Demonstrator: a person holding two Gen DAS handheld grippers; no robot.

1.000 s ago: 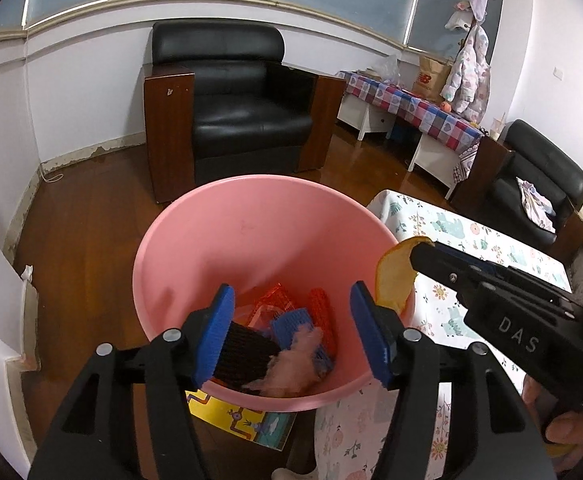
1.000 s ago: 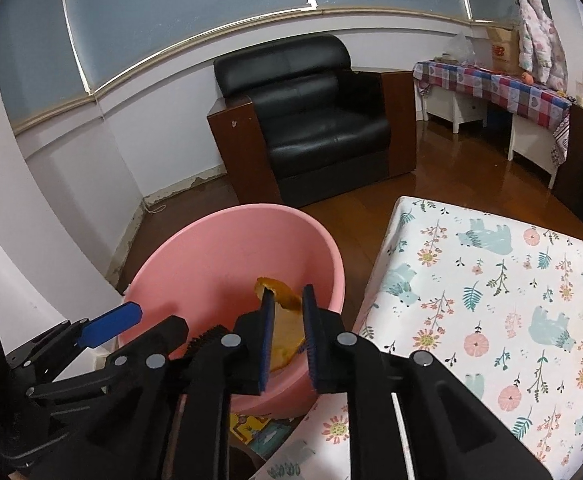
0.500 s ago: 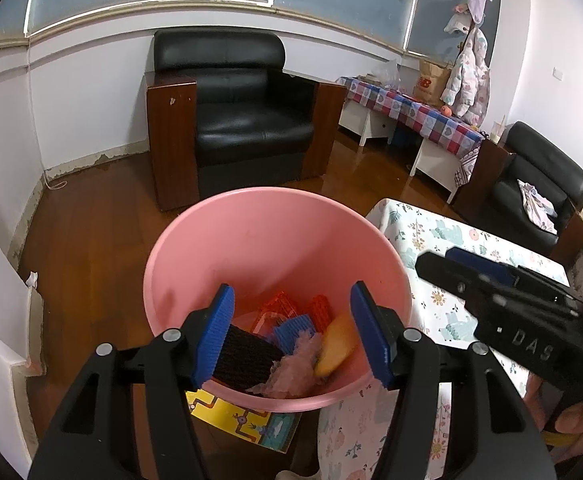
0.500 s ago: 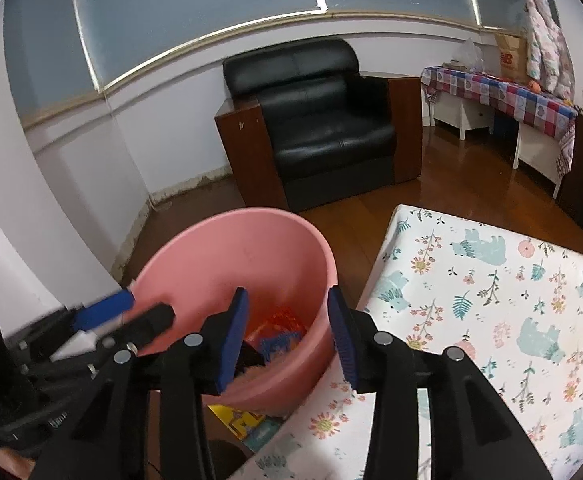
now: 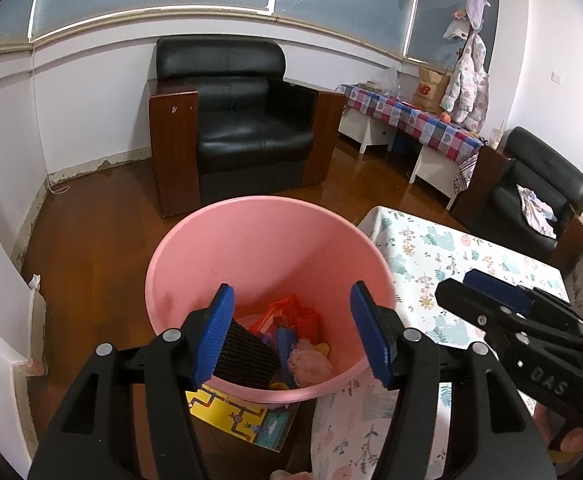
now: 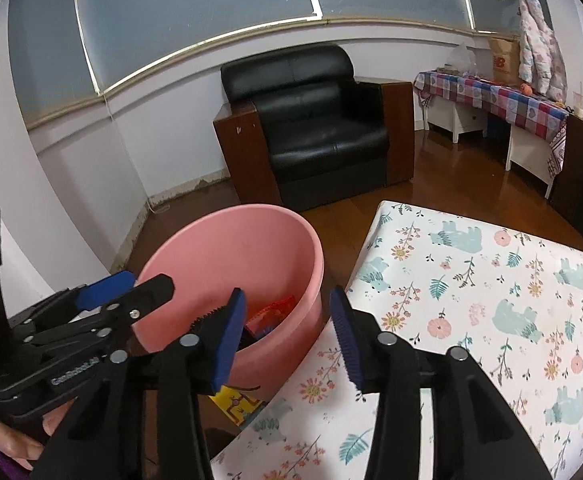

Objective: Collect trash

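Note:
A pink bin (image 5: 251,240) stands on the floor beside the table; it also shows in the right wrist view (image 6: 227,264). Inside lie several pieces of trash: a black ribbed piece (image 5: 245,354), orange-red wrappers (image 5: 291,314), a blue piece (image 5: 285,340) and a pale pink wad (image 5: 309,362). My left gripper (image 5: 291,340) is open and empty, just above the bin's near rim. My right gripper (image 6: 287,340) is open and empty, over the gap between the bin and the table edge; it shows at the right of the left wrist view (image 5: 491,292).
A table with a floral cloth (image 6: 491,300) lies right of the bin. A yellow picture book (image 5: 243,416) lies on the floor under the bin's near side. A black armchair (image 5: 243,136) stands behind, a checked-cloth side table (image 5: 411,116) at the back right.
My right gripper opened and let go of the yellow-orange piece, which dropped into the bin. The right gripper then drew back toward the table. The left gripper stayed open over the bin.

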